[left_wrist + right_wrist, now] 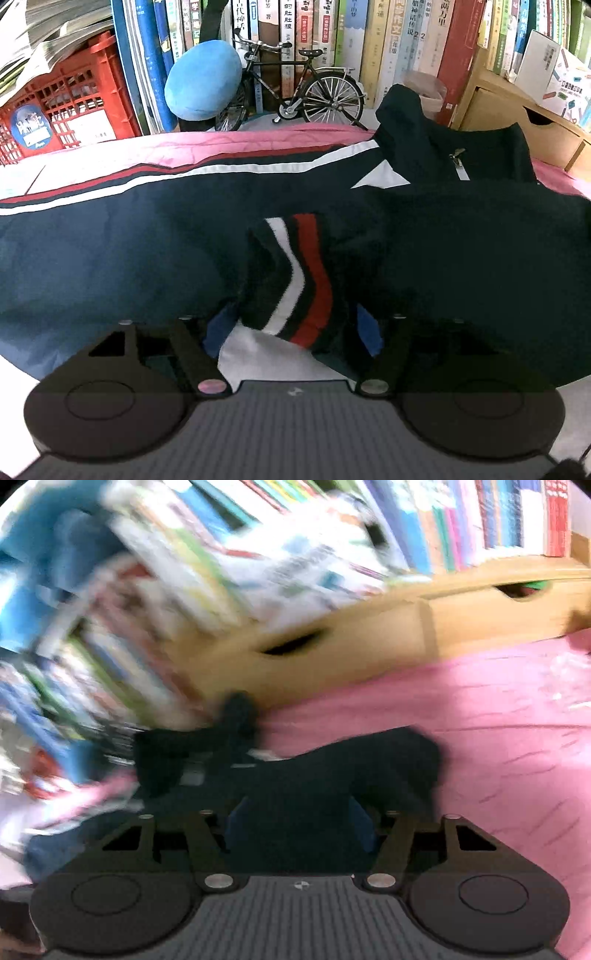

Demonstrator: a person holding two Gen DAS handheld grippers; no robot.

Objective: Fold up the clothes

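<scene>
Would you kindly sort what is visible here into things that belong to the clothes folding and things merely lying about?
Job:
- navy jacket with red and white stripes
- its striped cuff
- pink cloth beneath

Lying about:
- black model bicycle
- blue plush cushion
- red plastic crate
- wooden drawer box
- upright books

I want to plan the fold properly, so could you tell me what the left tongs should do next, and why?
Probably draw the left tongs back off the striped cuff. Their jaws stand apart with the cuff lying between them, and the sleeve already lies folded across the dark jacket on the pink sheet. The right view is too blurred to judge.
</scene>
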